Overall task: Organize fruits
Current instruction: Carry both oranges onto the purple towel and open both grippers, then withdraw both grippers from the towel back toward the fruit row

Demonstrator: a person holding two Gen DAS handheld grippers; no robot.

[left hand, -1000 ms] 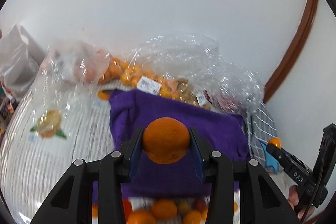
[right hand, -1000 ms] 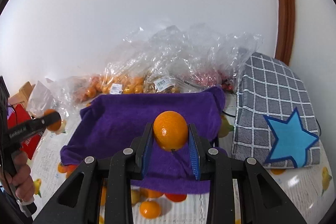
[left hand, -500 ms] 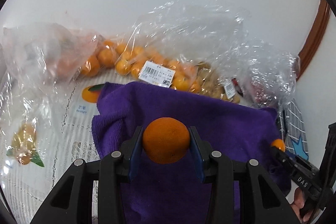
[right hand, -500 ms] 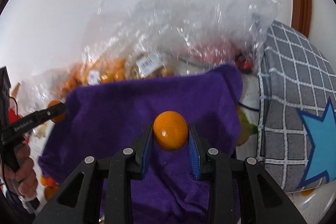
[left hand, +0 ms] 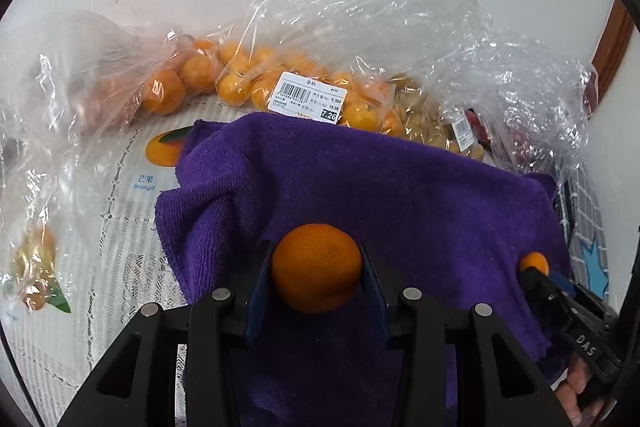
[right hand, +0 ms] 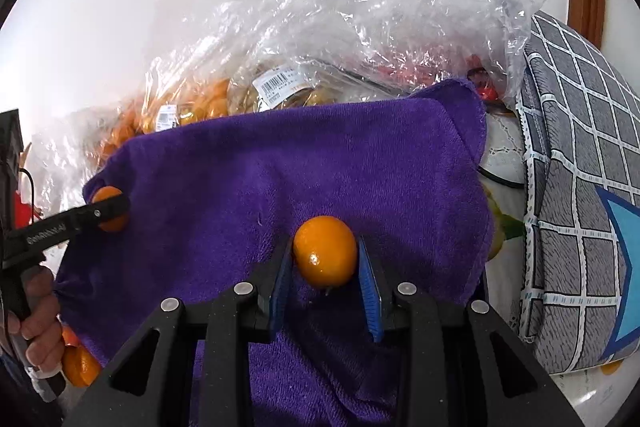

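Observation:
My left gripper (left hand: 316,273) is shut on an orange (left hand: 316,273) and holds it over the purple towel (left hand: 360,179). My right gripper (right hand: 325,257) is shut on a second orange (right hand: 325,257) over the same towel (right hand: 300,167). The right gripper also shows at the right edge of the left wrist view (left hand: 534,265), and the left gripper at the left of the right wrist view (right hand: 109,209). Each still carries its fruit.
Clear plastic bags of small oranges (left hand: 248,83) and other fruit (right hand: 360,27) lie behind the towel by the white wall. A grey checked cushion with a blue star (right hand: 580,207) is on the right. Loose oranges (right hand: 78,363) lie at the towel's near left edge.
Both grippers have moved forward and lower over the purple towel, each still gripping its orange. The bags behind now look closer.

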